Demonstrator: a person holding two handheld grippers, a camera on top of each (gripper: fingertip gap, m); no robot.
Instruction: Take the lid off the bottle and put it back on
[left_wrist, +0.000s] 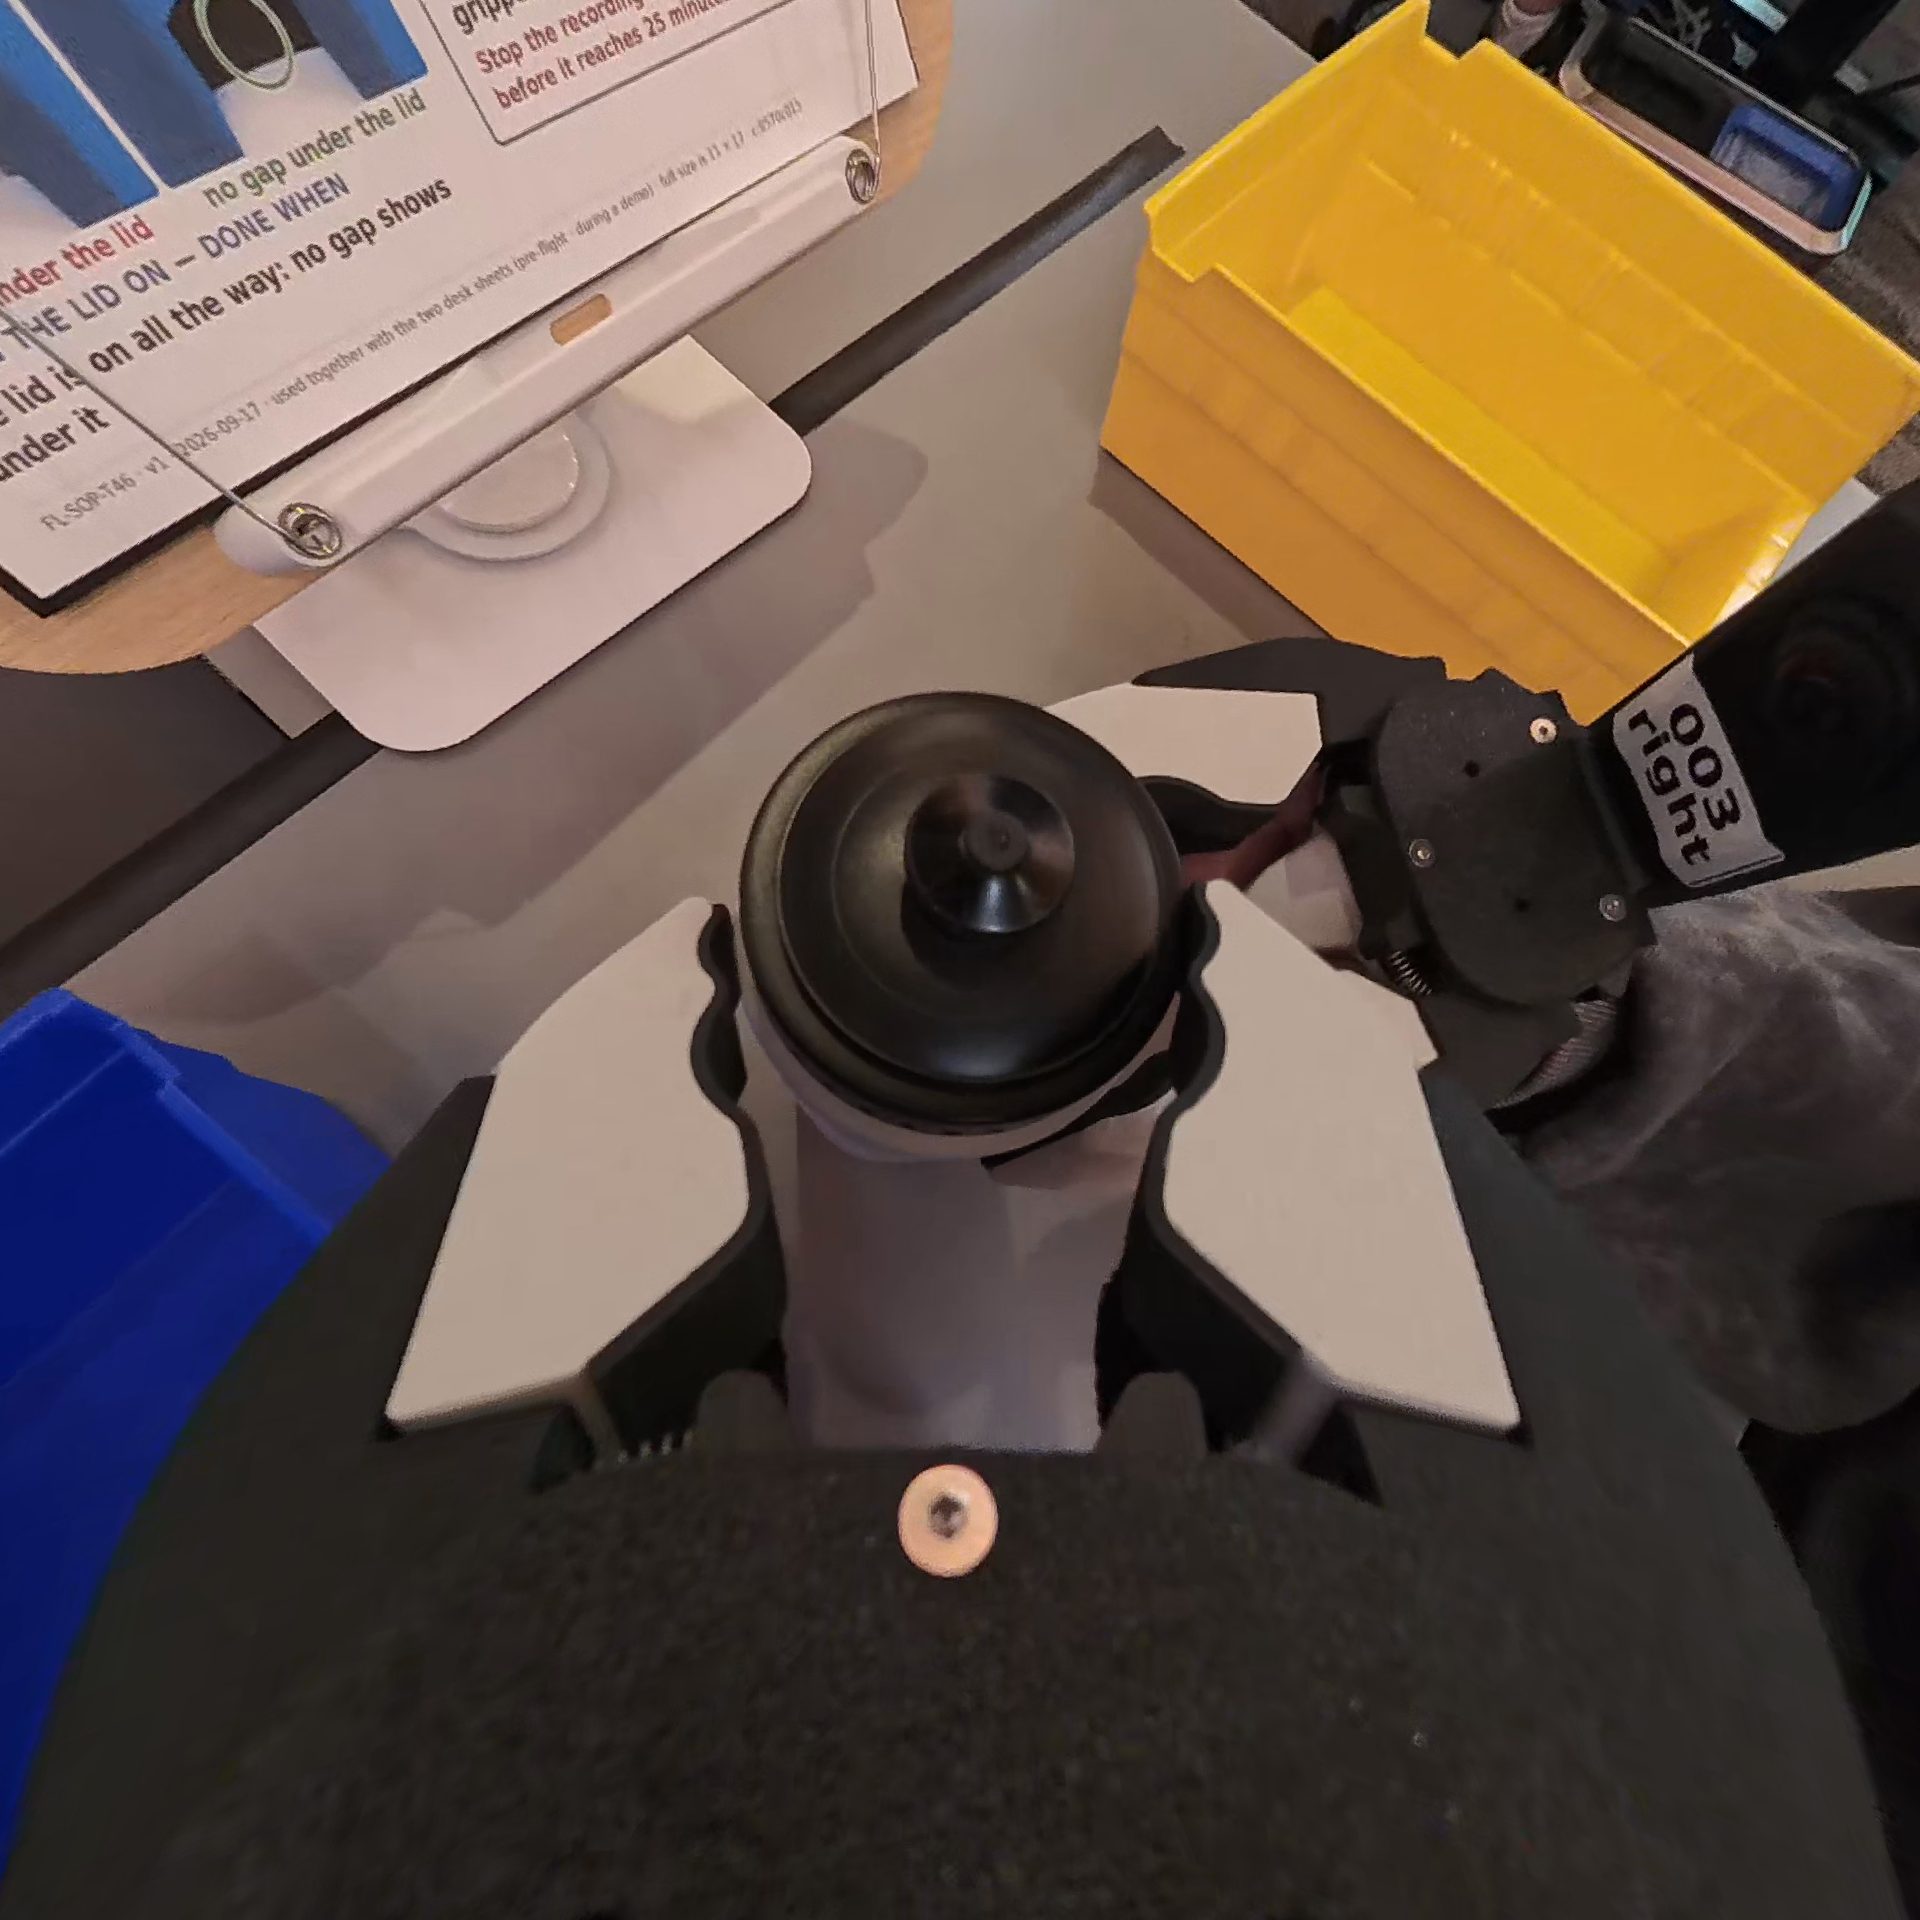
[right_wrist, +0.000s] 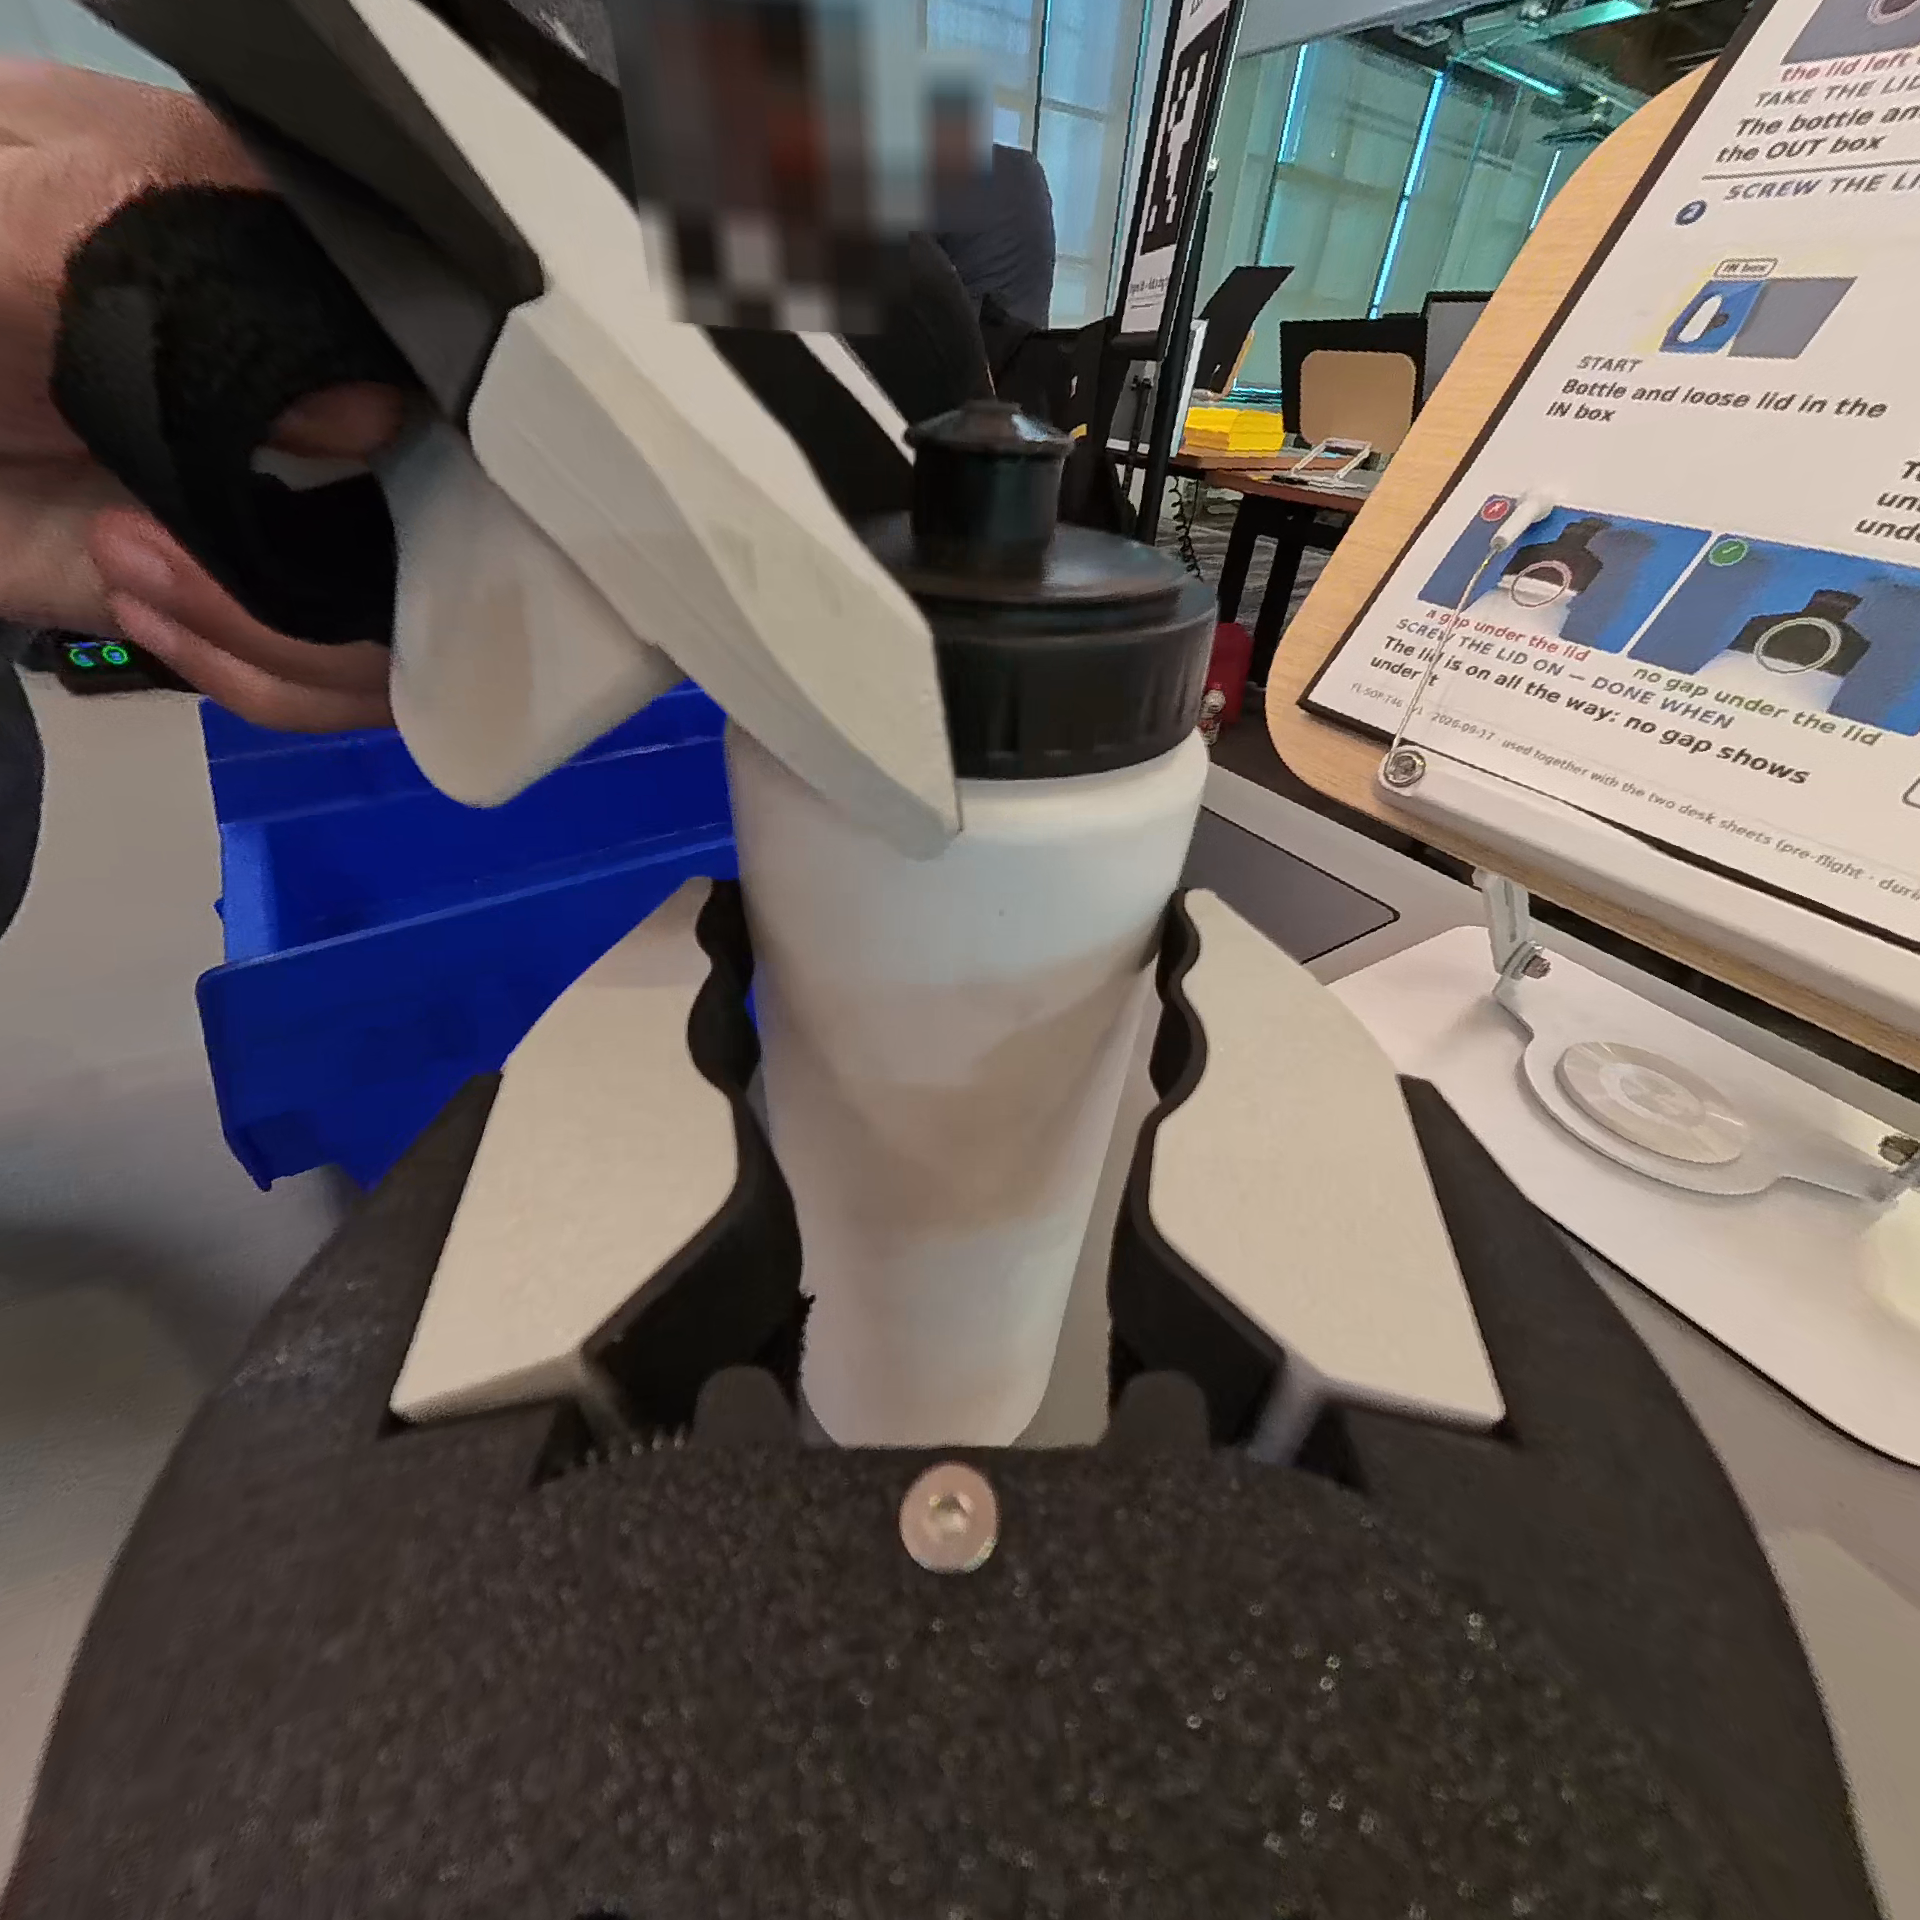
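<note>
A white bottle (right_wrist: 956, 1091) stands upright on the table with a black lid (right_wrist: 1081, 665) with a spout on its neck. My right gripper (right_wrist: 951, 914) is shut on the bottle's body from the side, one finger on each flank. My left gripper (left_wrist: 961, 920) comes down from above and is shut on the lid (left_wrist: 961, 831), with a finger against each side of its rim. The bottle body (left_wrist: 935, 1278) shows below the lid. The right gripper (left_wrist: 1226, 821) also shows at the right of the left wrist view. One left finger (right_wrist: 727, 623) covers the lid's left side.
A yellow bin (left_wrist: 1455, 364) stands at the back right and a blue bin (left_wrist: 125, 1247) close on the left, also in the right wrist view (right_wrist: 436, 914). An instruction sheet on a white stand (left_wrist: 312, 260) is just behind the bottle. A person's hand (right_wrist: 104, 416) holds the left gripper.
</note>
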